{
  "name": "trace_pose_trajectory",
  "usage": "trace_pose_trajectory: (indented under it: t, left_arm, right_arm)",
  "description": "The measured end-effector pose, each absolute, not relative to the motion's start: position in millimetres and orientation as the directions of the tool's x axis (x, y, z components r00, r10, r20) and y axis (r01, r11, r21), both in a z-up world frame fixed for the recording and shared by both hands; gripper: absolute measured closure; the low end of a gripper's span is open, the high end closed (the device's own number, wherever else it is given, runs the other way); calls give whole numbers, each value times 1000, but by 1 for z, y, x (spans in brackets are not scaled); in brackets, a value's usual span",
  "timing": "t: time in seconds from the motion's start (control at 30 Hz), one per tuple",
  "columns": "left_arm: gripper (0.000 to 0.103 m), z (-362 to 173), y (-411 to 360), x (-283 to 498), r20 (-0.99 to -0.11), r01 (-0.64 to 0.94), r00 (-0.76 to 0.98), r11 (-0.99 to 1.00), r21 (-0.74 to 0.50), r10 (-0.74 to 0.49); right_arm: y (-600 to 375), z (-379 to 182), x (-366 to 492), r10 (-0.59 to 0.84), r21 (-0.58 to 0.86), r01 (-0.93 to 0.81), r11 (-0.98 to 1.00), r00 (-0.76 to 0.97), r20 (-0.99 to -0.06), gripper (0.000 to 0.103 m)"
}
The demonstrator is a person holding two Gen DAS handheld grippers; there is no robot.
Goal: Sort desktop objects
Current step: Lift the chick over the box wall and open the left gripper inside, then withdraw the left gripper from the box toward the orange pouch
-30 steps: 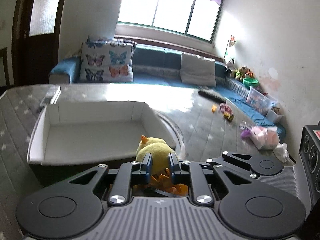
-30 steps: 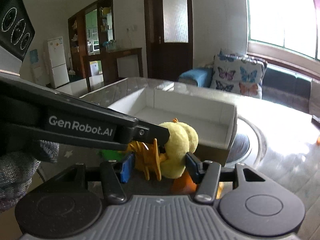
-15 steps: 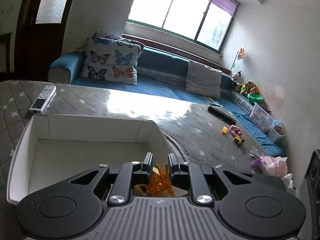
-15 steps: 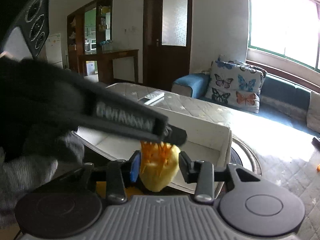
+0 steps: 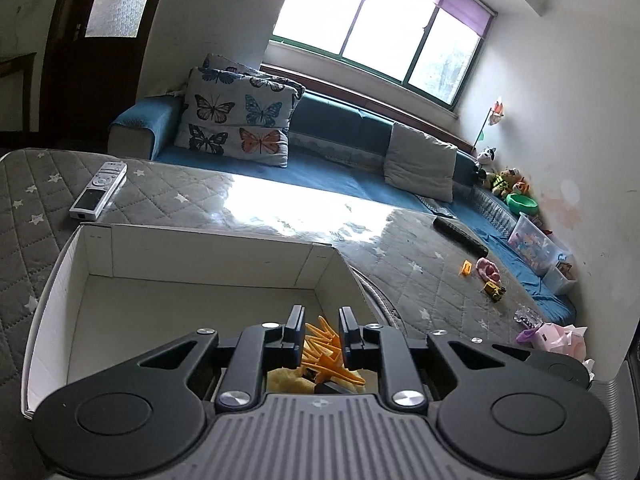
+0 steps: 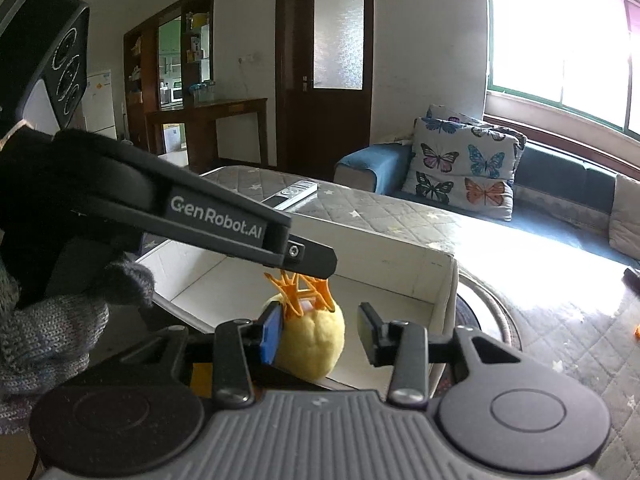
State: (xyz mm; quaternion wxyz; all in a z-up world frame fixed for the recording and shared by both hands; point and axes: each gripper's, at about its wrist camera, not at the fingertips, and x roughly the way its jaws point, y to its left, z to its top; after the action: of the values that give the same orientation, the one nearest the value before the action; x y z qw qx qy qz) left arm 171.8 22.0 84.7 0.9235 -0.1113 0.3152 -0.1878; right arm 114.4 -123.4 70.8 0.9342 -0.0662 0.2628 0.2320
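left gripper (image 5: 319, 334) clamped on orange feet of yellow plush duck (image 6: 310, 342), hung feet-up over near edge of white box (image 5: 192, 258); right gripper (image 6: 320, 334) now spread, blue pad grazing duck | 0.5 s ago right pinched it

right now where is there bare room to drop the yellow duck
The white box floor is bare from its far wall to the left wall. The quilted table between the box and the white remote is free too. The right end by the small toys and black remote is crowded.
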Motion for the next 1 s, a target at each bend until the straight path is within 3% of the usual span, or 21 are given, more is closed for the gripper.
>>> trace_pose_trajectory:
  t: [1.0]
  left_arm:
    - [74,74,9,133,-585,246,739,942,-228,-335]
  right_arm:
    - [-148,65,79,346,-12,-418,908,766,-542,61]
